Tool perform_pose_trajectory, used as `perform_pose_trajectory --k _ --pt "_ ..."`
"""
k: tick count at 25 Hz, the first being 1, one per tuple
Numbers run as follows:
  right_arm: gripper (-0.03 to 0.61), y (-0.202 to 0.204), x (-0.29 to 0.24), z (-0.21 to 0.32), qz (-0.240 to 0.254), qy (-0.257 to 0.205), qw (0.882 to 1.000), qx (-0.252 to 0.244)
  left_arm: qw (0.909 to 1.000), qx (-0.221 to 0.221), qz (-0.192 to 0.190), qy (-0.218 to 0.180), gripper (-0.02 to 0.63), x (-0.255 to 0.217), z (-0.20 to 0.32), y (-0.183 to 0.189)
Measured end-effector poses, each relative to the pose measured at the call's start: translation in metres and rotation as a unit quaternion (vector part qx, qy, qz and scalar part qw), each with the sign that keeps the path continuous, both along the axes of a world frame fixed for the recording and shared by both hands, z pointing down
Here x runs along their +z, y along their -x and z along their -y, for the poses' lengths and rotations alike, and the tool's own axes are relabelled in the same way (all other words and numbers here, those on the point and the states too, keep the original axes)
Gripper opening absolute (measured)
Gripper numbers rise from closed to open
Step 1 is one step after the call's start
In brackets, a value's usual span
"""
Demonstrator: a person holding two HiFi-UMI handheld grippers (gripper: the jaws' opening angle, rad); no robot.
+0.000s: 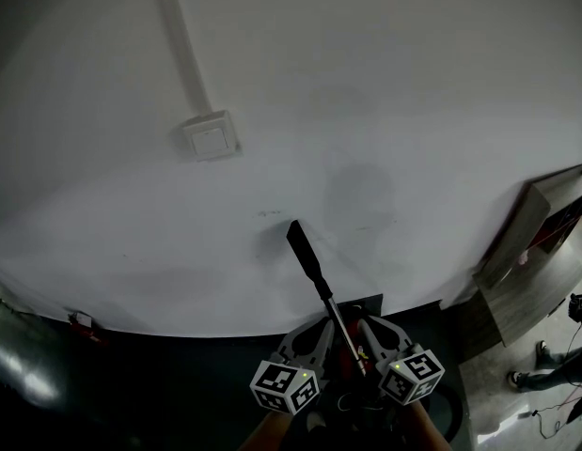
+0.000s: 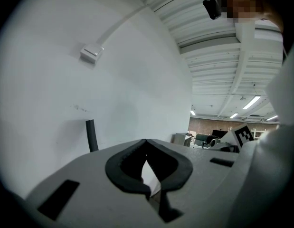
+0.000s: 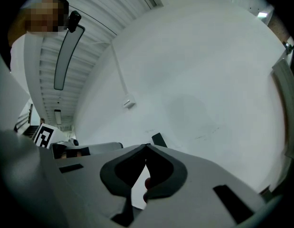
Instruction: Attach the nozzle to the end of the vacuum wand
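Observation:
In the head view a slim silver vacuum wand (image 1: 339,319) rises from between my two grippers toward the white wall, with a black flat nozzle (image 1: 306,250) on its upper end. A red part of the vacuum (image 1: 352,355) shows low down between the grippers. My left gripper (image 1: 321,331) sits just left of the wand and my right gripper (image 1: 365,327) just right of it. Both are shut with their tips together and nothing between them. The left gripper view has the nozzle (image 2: 91,135) left of the shut gripper (image 2: 147,141). In the right gripper view the nozzle (image 3: 159,139) pokes up just behind the gripper (image 3: 147,147).
A white wall fills most of the view, with a switch box (image 1: 212,137) and a conduit (image 1: 182,36) running up from it. A wooden cabinet (image 1: 530,242) stands at the right. A person's feet (image 1: 546,372) are on the floor at the far right.

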State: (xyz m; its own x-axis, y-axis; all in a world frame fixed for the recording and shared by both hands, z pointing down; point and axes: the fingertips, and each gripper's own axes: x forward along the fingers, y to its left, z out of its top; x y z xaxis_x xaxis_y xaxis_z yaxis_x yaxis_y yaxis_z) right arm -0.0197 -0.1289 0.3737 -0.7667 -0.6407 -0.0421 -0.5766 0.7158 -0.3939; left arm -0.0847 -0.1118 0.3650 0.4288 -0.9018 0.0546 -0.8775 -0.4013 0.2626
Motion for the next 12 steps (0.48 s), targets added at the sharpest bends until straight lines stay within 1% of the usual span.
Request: perform_pose_trajectory --k 5,9,12 --pt "0.017 0.005 -0.001 -0.003 0.002 0.003 1.000 -0.003 1.0000 -0.008 -0.003 0.005 0.003 0.000 -0.002 0.005" --pt "0.017 0.008 -0.002 -0.006 0.004 0.006 1.000 -0.005 0.9997 -0.018 -0.016 0.010 0.003 0.000 -0.005 0.010" --pt "0.017 0.008 -0.001 -0.008 0.004 0.006 1.000 -0.005 0.9997 -0.020 -0.012 0.011 0.003 0.004 -0.008 0.014"
